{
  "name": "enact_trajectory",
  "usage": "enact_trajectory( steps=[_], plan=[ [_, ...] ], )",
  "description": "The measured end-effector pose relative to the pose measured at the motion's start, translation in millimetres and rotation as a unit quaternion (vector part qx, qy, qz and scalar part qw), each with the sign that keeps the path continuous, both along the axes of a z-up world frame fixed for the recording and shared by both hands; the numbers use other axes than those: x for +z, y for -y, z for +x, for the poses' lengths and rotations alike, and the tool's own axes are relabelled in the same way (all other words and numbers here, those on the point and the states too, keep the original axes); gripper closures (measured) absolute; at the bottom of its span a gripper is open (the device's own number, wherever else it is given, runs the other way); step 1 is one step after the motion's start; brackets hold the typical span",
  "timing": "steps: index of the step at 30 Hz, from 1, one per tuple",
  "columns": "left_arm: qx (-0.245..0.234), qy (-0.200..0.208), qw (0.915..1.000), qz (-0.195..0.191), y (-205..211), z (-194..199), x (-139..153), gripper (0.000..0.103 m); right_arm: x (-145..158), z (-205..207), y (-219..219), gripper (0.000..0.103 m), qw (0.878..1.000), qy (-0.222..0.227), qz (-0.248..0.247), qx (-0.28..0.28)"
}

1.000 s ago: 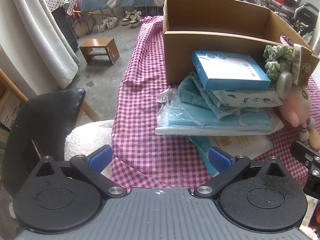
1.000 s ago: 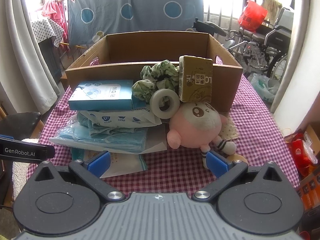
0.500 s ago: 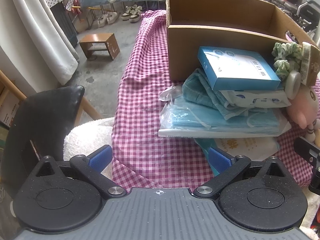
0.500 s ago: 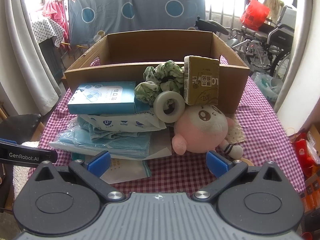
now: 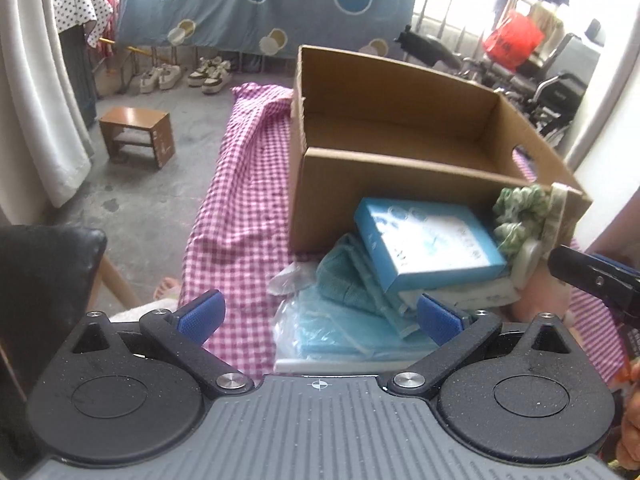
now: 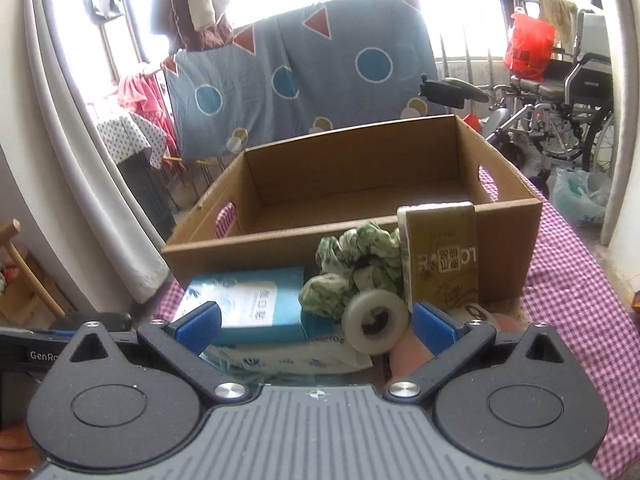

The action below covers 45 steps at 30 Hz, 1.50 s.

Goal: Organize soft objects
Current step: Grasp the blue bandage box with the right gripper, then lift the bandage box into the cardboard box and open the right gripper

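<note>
Brown cardboard box (image 6: 352,184) still empty; our left gripper (image 5: 318,316) and right gripper (image 6: 316,322), jaws wide and holding nothing, have closed on the blue carton (image 6: 256,304).

"genro" is read in white on the black bar (image 6: 36,354) at nine o'clock of the right wrist view; "lc" with chinese characters, printed upside down, is seen on the olive carton (image 6: 442,256) at two o'clock.
</note>
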<state>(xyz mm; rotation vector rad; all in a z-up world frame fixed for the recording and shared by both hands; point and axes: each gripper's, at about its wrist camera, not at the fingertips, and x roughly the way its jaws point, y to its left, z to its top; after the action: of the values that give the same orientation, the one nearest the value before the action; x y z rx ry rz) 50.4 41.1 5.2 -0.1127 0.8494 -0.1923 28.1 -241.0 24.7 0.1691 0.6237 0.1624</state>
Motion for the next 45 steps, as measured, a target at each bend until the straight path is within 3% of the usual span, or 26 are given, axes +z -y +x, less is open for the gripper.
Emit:
enact_trajectory(
  steps=[4, 6, 7, 11, 16, 23, 28, 31, 38, 45],
  plan=[
    [-0.047, 0.018, 0.9988, 0.003, 10.9, 13.3, 4.7, 0.001, 8.2, 16.4, 6.0, 0.005, 0.998, 0.02, 0.066, 0.016],
    [-0.075, 0.023, 0.9969, 0.008, 17.3, 17.2, 5.2, 0.002, 9.8, 25.5, 5.7, 0.016, 0.995, 0.018, 0.098, 0.032],
    [-0.09, 0.026, 0.9955, 0.011, 20.9, 18.8, 5.1, 0.002, 9.1, 30.4, 4.0, 0.026, 0.993, 0.013, 0.108, 0.04],
    [-0.144, 0.037, 0.9883, 0.035, 37.6, 22.8, 2.1, 0.004, 0.5, 52.6, -3.4, 0.037, 0.989, -0.025, 0.134, 0.064],
    [-0.181, 0.026, 0.9819, 0.048, 51.0, 30.4, -8.0, 0.007, -9.0, 71.8, -9.5, 0.04, 0.987, -0.06, 0.134, 0.068],
    [-0.191, -0.006, 0.9805, 0.047, 55.9, 50.1, -20.3, 0.017, -15.4, 87.5, -14.7, 0.048, 0.988, -0.091, 0.116, 0.056],
    [-0.191, 0.002, 0.9801, 0.054, 57.6, 49.5, -18.6, 0.018, -20.0, 93.4, -22.4, 0.055, 0.988, -0.099, 0.1, 0.058],
    [-0.188, 0.012, 0.9799, 0.064, 59.1, 43.4, -15.6, 0.019, -16.5, 88.9, -24.6, 0.061, 0.99, -0.091, 0.091, 0.058],
    [-0.169, 0.041, 0.9818, 0.076, 52.4, 20.1, 4.5, 0.019, -1.5, 75.1, -29.2, 0.061, 0.991, -0.067, 0.087, 0.071],
    [-0.14, 0.097, 0.9815, 0.089, 47.3, 4.8, 40.4, 0.019, 28.9, 56.0, -37.8, 0.061, 0.991, -0.019, 0.091, 0.095]
  ],
)
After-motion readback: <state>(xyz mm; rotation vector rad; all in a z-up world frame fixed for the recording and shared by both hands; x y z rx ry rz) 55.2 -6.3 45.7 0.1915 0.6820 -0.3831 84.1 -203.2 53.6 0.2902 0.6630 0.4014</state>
